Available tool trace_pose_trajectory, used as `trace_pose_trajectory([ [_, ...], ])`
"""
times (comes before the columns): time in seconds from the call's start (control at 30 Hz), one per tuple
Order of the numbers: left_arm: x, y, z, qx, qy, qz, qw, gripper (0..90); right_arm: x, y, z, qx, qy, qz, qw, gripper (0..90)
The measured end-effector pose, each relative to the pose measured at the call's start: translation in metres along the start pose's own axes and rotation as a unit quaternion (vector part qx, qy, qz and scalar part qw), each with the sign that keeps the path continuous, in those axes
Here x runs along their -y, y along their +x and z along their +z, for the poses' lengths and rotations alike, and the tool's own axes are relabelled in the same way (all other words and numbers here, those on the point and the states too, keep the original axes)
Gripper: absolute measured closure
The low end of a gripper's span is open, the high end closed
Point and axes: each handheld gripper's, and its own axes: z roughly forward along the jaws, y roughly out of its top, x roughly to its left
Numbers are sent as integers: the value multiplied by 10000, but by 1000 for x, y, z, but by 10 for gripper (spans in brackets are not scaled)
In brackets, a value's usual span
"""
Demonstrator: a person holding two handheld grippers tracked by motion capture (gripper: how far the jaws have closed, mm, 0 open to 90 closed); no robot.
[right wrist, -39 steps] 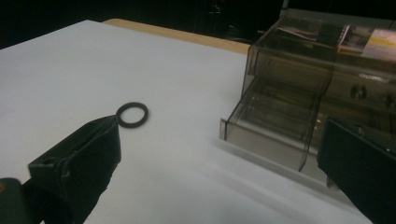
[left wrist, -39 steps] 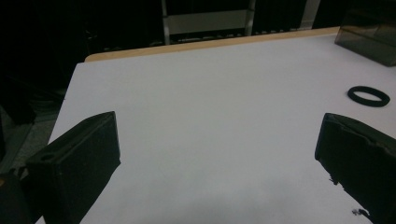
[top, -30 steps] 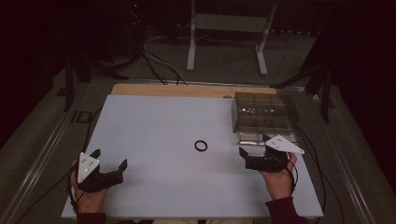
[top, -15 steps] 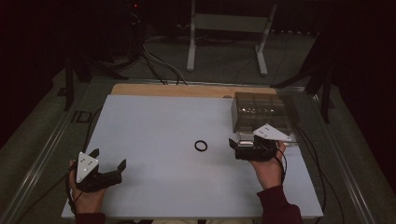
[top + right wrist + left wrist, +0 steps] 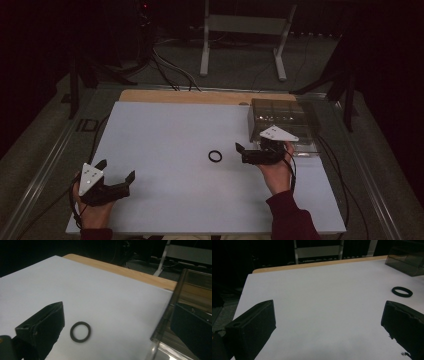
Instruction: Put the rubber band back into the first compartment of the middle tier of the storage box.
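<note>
A small black ring (image 5: 215, 156) lies flat near the middle of the white mat (image 5: 170, 130). My right gripper (image 5: 241, 154) is just right of it, jaws pointing left at it and open, holding nothing. In the right gripper view the ring (image 5: 80, 331) lies on the mat between the jaws, nearer the left one, with the gripper (image 5: 117, 327) wide open. My left gripper (image 5: 117, 170) rests at the mat's front left, open and empty. In the left gripper view its wide-open jaws (image 5: 328, 325) frame bare mat, with the ring (image 5: 402, 291) far off to the right.
A clear plastic compartment box (image 5: 285, 125) stands at the mat's back right, right behind the right gripper; its wall (image 5: 165, 320) is close beside the right jaw. A wooden table edge (image 5: 200, 96) runs along the back. Cables and a stand's legs lie beyond the table.
The right gripper has moved forward and left, from the mat's right side to just beside the ring. The left gripper has hardly moved.
</note>
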Motion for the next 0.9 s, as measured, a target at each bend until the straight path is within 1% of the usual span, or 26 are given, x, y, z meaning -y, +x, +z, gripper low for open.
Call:
trace_pose_trajectory([
  [0.1, 1, 1, 0, -7, -19, -46, 10000, 3, 0, 2, 5, -18, 39, -4, 10000, 8],
  [0.13, 1, 2, 0, -2, -24, -60, 10000, 3, 0, 3, 9, -30, 90, -11, 10000, 29],
  [0.17, 1, 2, 0, -4, -24, -65, 10000, 3, -1, 5, 11, -30, 133, 0, 9999, 30],
  [0.3, 1, 1, 0, -21, -17, -62, 10000, 3, -1, 8, 18, -75, 209, 53, 9997, 30],
  [0.5, 2, 1, 1, -36, 20, -46, 10000, 3, -2, 14, 30, -139, 384, 34, 9992, 40],
  [0.6, 2, 1, 2, -31, 26, -42, 10000, 3, -2, 16, 37, -162, 527, -6, 9985, 48],
  [0.9, 3, 0, 3, -42, 66, -27, 10000, 3, 2, 22, 53, -254, 824, 23, 9963, 68],
])
